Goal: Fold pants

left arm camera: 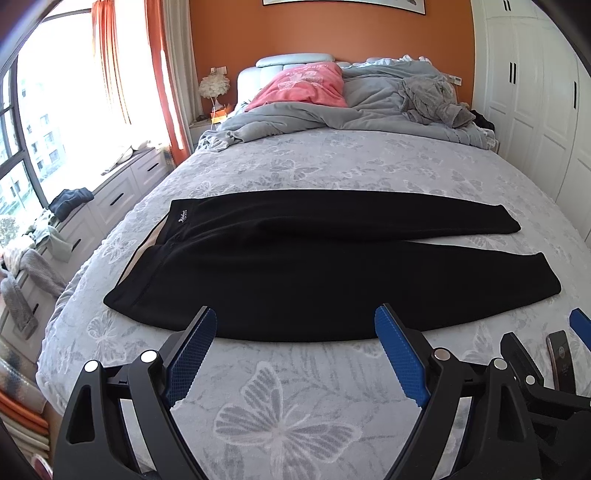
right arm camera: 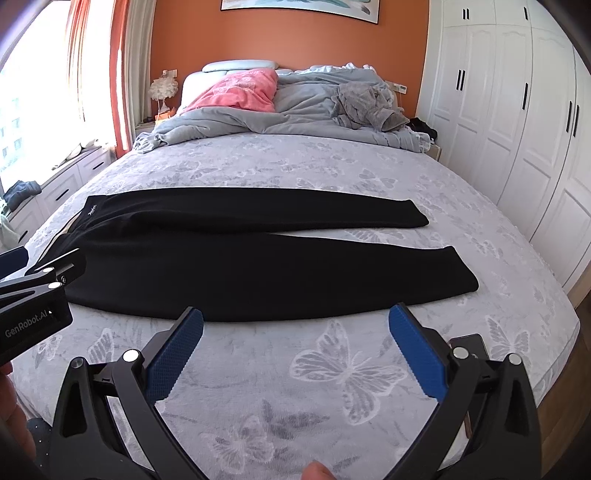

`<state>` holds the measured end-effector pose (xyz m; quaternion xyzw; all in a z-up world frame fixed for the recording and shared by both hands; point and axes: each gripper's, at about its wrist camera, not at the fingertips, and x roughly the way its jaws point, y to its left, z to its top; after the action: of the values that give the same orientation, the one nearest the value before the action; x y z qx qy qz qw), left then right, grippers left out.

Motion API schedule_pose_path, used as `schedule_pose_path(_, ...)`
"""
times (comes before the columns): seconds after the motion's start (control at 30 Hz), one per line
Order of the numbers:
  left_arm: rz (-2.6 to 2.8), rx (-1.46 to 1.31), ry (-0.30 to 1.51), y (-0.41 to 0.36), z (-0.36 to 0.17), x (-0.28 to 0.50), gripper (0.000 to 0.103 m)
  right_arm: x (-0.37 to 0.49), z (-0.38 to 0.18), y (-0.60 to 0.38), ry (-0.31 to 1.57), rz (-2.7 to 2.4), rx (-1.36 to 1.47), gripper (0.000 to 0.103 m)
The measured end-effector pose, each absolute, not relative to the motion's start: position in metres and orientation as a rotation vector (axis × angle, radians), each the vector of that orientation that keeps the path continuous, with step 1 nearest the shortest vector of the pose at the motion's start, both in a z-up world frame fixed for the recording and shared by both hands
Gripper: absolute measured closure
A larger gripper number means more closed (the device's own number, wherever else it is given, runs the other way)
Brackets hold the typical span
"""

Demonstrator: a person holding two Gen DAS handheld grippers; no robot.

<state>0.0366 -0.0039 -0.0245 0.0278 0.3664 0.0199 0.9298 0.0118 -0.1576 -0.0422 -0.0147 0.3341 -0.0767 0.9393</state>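
Black pants point(left arm camera: 258, 266) flat on butterfly bedspread point(left arm camera: 280, 413); orange wall point(left arm camera: 295, 33)

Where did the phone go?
The phone lies on the butterfly bedspread near the bed's front edge, just right of the right gripper and nearer than the black pants.

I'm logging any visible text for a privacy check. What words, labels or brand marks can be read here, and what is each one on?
"GenRobot.AI", last letters partly cut off: on the left claw's black body, seen in the right wrist view.
White script logo on the black pants waistband: too small to read.
Pink pillow print: blurred, unreadable.
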Motion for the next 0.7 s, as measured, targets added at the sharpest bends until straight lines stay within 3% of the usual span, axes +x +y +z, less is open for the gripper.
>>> schedule_pose_path(0.7, 0.058, 0.061, 0.832, -0.003, -0.064, 0.072, 0.018, 0.052, -0.081, -0.190, 0.778, -0.184, 0.021, 0.005)
